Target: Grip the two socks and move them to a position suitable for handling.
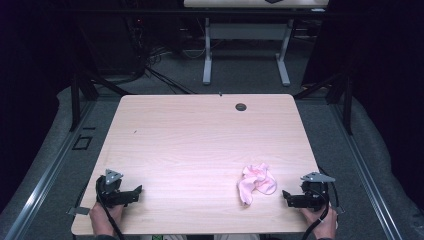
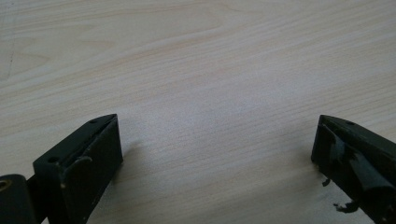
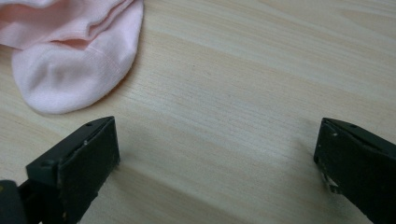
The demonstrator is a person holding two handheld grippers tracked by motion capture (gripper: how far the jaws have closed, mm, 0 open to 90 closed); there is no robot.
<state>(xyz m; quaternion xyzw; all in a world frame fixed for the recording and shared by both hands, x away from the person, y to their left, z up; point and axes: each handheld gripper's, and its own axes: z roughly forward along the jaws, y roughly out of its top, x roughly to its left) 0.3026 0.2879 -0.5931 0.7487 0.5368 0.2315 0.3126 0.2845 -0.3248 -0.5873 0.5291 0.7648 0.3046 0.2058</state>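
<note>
I have both grippers parked low at the near edge of the table (image 1: 200,130), jaws spread wide with nothing between them, so either can go in cleanly. The pink sock (image 1: 256,182) lies crumpled near the right gripper (image 1: 290,198), its toe just ahead of one jaw. The left gripper (image 1: 134,192) waits well apart over bare wood, probably for a second hold.

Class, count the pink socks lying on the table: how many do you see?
1. A crumpled pink sock lies near the table's front edge, just left of the right gripper; a second could be bunched inside it.
</note>
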